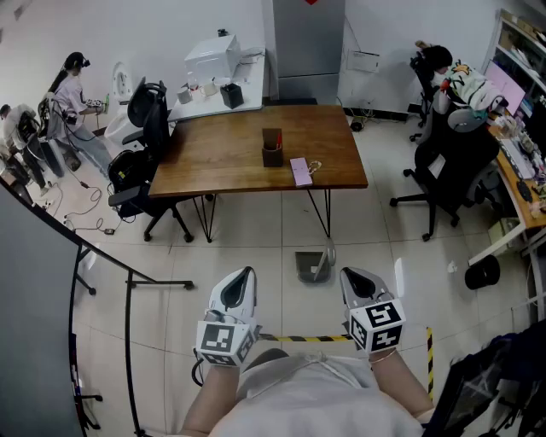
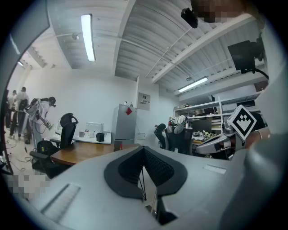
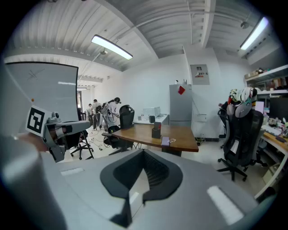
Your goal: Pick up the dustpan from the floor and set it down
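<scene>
Grey dustpan (image 1: 315,265) lies untouched on the floor (image 1: 256,247); my left gripper (image 1: 244,276) and right gripper (image 1: 351,276) are pressed together, empty, so everything remains.

Office room around a wooden table (image 1: 256,158)
The table stood on a pale tiled floor (image 1: 256,256). Behind it a grey cabinet (image 1: 309,43) rose against the white wall (image 1: 128,26). Black office chairs (image 1: 147,115) sat at its left and another black chair (image 1: 448,166) to its right. Above it, tube lights (image 3: 111,46) lit a ribbed ceiling (image 3: 180,22).
</scene>
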Demonstrator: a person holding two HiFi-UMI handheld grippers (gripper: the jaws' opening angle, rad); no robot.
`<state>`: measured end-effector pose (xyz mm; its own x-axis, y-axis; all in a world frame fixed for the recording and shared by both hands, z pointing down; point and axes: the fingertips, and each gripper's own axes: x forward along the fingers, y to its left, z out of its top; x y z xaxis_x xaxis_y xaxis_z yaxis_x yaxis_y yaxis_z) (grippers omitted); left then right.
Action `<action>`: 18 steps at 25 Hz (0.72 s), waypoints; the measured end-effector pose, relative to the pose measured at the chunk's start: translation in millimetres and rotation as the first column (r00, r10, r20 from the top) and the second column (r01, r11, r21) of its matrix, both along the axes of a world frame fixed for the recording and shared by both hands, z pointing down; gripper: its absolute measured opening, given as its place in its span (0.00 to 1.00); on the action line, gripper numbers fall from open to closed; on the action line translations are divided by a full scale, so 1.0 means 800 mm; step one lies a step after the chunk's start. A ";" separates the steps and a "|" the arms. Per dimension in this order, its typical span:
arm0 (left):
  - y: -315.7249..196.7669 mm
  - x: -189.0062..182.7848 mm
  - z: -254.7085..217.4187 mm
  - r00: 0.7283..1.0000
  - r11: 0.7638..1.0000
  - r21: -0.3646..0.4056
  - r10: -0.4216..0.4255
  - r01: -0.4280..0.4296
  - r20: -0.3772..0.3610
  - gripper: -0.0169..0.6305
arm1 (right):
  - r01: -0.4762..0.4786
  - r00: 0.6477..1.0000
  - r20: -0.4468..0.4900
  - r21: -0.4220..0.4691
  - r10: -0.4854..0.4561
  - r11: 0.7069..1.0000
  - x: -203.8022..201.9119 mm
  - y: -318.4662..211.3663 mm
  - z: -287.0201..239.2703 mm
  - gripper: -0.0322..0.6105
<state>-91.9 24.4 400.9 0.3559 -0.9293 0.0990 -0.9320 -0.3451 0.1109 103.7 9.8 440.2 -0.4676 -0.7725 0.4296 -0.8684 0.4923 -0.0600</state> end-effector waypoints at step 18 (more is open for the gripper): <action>-0.226 -0.021 0.044 0.989 0.987 -0.064 0.145 -0.146 -0.028 0.05 | -0.156 0.981 -0.143 -0.209 0.128 0.965 -0.009 -0.175 0.129 0.05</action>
<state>-108.4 -156.4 436.2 0.4900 -0.8590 0.1483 -0.8692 -0.4683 0.1591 96.3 -130.6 543.7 -0.2903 -0.7080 0.6438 -0.9359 0.3505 -0.0366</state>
